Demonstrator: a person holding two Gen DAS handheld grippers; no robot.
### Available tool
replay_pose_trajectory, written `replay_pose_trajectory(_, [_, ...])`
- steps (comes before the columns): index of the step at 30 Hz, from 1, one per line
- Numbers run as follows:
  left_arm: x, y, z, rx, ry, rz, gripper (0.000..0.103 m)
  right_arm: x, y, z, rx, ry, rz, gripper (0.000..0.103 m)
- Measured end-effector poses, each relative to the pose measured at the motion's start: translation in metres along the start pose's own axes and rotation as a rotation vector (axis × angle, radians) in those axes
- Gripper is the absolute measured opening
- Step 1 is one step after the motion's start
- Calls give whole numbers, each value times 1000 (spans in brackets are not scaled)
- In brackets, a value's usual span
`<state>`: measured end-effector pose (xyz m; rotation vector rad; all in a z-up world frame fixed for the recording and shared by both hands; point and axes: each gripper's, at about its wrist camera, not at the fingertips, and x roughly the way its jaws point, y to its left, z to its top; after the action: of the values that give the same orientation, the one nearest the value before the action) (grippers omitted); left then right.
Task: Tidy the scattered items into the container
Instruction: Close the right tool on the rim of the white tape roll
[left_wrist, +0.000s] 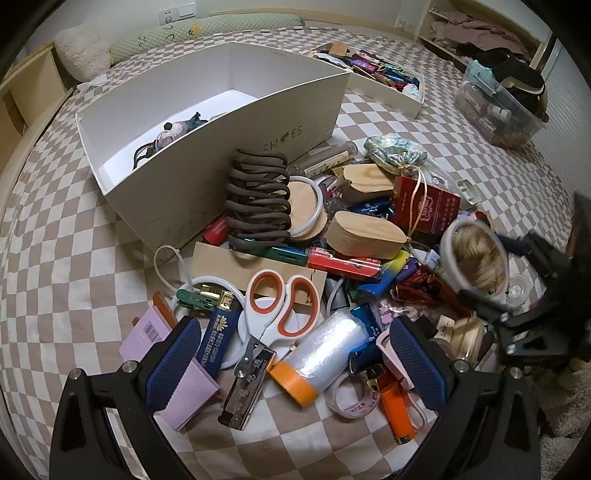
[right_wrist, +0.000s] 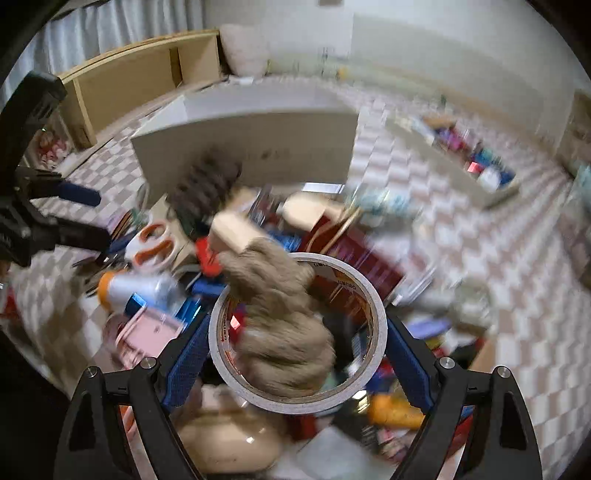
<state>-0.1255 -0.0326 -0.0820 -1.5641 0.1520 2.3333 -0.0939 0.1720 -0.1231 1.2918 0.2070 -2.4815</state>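
Bed with beige-and-white checkered sheet (left_wrist: 74, 258), shelving and wall behind. White shoebox (left_wrist: 207, 122), the container, sits on the sheet, open top up, long axis running from near-left to far-right in the left wrist view; one knitted item and dark cords lie inside, the rest of its floor hidden by the front wall.

The clutter pile spreads just in front of the shoebox. One brown hair-tie stack (left_wrist: 258, 199) leans against the shoebox front. One pair of orange-handled scissors (left_wrist: 280, 306), handles toward the shoebox, blades toward the camera. One clear film roll with orange end (left_wrist: 321, 350), long axis diagonal. Two wooden oval boxes (left_wrist: 364, 234). One orange lighter (left_wrist: 397, 413). One red carton (left_wrist: 424, 206).

Left gripper (left_wrist: 291, 365) hangs over the pile's near edge, fingers spread wide, nothing between them.

Right gripper (right_wrist: 297, 350) clamps one white tape roll (right_wrist: 369, 295) across its width, pads on both sides, hole facing the camera. A tan furry clump (right_wrist: 280, 325) sits in the roll's hole. Right wrist view is motion-blurred; pile details there are hard to make out. A second tray (left_wrist: 388, 85) of colourful items lies beyond the shoebox, cut by its wall.
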Motion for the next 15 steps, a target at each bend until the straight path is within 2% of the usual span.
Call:
replay_pose_trajectory(2, [-1,-1,-1,4,-4,-3,103,9,5,-9,-30,28,-29,90])
replay_pose_trajectory(4, [-1,-2,-1,8,-5,-6,103,16,8,-16,-42,51,-23,90])
replay_pose_trajectory(15, [0,-5,0,14,-1,-12,103,0,10,-11,-16,0,-2,90])
